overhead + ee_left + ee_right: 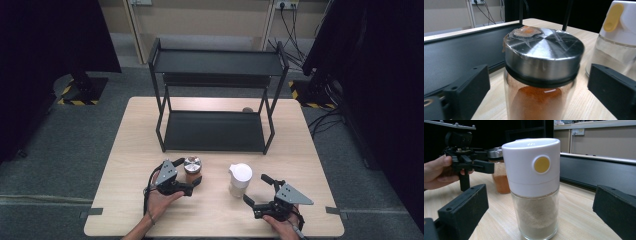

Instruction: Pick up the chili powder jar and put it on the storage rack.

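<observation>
Two jars are set upright on the wooden table (120,165) in front of the black two-tier rack (215,131), and each is framed by a gripper whose jaws are spread wide with nothing grasped. The left gripper (189,176) is placed around the spice jar (541,82), steel-lidded and filled with orange powder, with gaps seen on both sides. The right gripper (258,188) is held just beside the white-capped shaker (534,187), apart from it. Tipping is judged the main risk: both jars are tall and narrow, so one could be knocked over if a single jaw were brought against it first. Slipping on smooth glass could also be expected if the closing were done too high, at the lid.
</observation>
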A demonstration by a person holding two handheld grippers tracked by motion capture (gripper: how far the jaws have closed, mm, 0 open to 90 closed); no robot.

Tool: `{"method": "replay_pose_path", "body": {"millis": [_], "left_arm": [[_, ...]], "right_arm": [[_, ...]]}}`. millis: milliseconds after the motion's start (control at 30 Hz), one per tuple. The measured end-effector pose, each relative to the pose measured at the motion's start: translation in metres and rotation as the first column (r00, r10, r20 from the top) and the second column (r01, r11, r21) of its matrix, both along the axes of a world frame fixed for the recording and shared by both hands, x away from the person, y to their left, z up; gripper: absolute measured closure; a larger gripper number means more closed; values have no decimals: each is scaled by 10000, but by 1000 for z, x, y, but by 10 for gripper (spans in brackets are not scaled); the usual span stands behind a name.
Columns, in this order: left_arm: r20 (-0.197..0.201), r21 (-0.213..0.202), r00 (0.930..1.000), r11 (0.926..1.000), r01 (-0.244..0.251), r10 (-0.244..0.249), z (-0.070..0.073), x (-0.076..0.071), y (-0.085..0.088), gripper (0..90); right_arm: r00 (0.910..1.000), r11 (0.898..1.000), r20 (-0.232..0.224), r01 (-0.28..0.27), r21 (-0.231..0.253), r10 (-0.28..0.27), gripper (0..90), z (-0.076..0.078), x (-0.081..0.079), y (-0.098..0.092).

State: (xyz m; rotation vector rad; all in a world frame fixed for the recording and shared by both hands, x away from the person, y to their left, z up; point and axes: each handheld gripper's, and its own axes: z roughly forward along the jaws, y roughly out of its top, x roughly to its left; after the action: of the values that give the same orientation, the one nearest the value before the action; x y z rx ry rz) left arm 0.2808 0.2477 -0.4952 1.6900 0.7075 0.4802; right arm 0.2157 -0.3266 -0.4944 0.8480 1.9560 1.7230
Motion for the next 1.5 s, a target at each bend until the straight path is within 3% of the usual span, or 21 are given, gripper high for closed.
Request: {"method": "replay_pose_path", "body": {"millis": [167, 333, 667, 867, 1100, 1500], "left_arm": [[-66, 250, 10000, 9997, -16, 18, 1, 5, -3, 145], [-61, 412, 9998, 9990, 172, -170, 4, 8, -5, 299], [-32, 582, 9998, 9981, 214, -213, 9, 7, -7, 304], [-114, 413, 9994, 9986, 345, -341, 15, 6, -5, 305], [-129, 183, 9992, 9991, 384, -382, 29, 6, -2, 304], [149, 92, 9984, 9985, 545, -546, 68, 9, 0, 305]], "right_arm": [[10000, 10000, -18, 8, 38, -8, 4, 0, 0, -1], [10000, 10000, -52, 3, 96, -2, 3, -1, 0, -1], [10000, 10000, -69, -9, 97, 10, 3, -1, 1, -1], [10000, 10000, -64, -26, 75, 26, 3, -1, 1, -1], [10000, 10000, -83, -32, 91, 33, 3, -1, 1, -1], [9999, 9999, -106, -44, 98, 45, 3, -1, 1, 0]]}}
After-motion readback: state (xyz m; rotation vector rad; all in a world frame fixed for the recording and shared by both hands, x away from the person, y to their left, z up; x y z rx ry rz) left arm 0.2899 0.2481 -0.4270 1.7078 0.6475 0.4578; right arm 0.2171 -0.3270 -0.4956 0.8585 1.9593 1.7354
